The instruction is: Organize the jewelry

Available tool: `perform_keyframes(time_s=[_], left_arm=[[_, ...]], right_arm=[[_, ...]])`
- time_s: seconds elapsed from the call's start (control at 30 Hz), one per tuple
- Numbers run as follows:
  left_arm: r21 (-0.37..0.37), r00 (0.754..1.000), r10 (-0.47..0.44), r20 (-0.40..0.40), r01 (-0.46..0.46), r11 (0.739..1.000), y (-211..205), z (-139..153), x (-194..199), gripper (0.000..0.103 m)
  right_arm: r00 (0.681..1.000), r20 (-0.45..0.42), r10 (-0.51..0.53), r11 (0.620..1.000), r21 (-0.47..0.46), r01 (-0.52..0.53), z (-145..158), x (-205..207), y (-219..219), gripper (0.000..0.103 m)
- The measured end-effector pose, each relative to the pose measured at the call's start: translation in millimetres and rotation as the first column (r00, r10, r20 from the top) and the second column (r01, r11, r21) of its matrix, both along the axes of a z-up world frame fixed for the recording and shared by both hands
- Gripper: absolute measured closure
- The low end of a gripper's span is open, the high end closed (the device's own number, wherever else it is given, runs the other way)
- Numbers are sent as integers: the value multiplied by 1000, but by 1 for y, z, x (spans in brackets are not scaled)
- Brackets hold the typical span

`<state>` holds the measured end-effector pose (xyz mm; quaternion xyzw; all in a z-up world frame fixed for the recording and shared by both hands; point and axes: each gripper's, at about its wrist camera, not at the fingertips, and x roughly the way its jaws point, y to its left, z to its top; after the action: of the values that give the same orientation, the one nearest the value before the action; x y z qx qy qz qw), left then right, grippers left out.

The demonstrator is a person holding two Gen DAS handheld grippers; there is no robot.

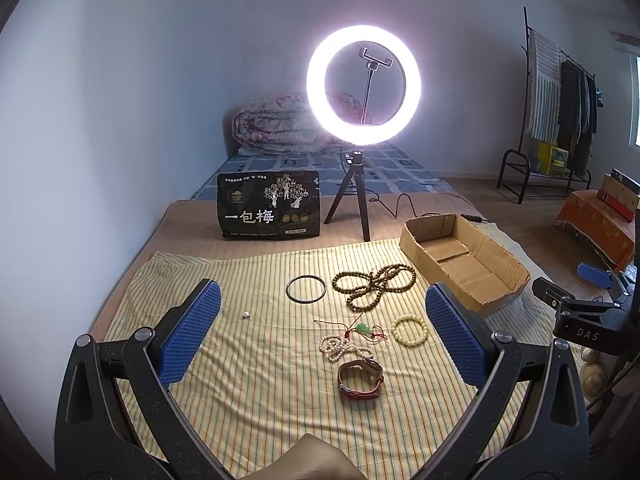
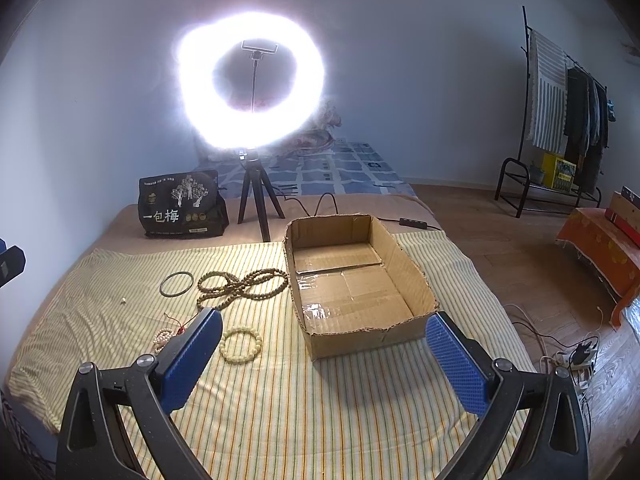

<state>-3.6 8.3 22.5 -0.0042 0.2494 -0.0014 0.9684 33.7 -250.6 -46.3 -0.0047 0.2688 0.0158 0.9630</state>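
Observation:
Jewelry lies on a striped cloth (image 1: pixel 248 368): a dark bangle (image 1: pixel 306 289), a long brown bead string (image 1: pixel 374 285), a cream bead bracelet (image 1: pixel 409 329), a pearl strand (image 1: pixel 340 347), a green pendant on red cord (image 1: pixel 362 327), a red-strapped watch (image 1: pixel 360 378) and a tiny white bead (image 1: pixel 246 314). My left gripper (image 1: pixel 322 312) hovers open above the pile, nothing held. An empty cardboard box (image 2: pixel 356 280) sits right of the jewelry. My right gripper (image 2: pixel 324 338) hangs open before the box's near wall; the bracelet (image 2: pixel 241 345) lies beside its left finger.
A lit ring light on a tripod (image 1: pixel 362 84) and a black snack bag (image 1: pixel 269 205) stand behind the cloth. Its cable (image 2: pixel 414 222) runs past the box. Floor with a clothes rack (image 2: pixel 560 120), an orange-covered bench (image 2: pixel 600 248) and a power strip (image 2: pixel 582 360) lies to the right.

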Motion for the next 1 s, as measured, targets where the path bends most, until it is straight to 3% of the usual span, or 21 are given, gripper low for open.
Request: perform_keyframes(time_s=[1.0], left_arm=[[-1,1000,1,5,-1,1000,1,-4,-3,0]], right_arm=[[1000,1,1,1000,0,-1,0,0,1,0]])
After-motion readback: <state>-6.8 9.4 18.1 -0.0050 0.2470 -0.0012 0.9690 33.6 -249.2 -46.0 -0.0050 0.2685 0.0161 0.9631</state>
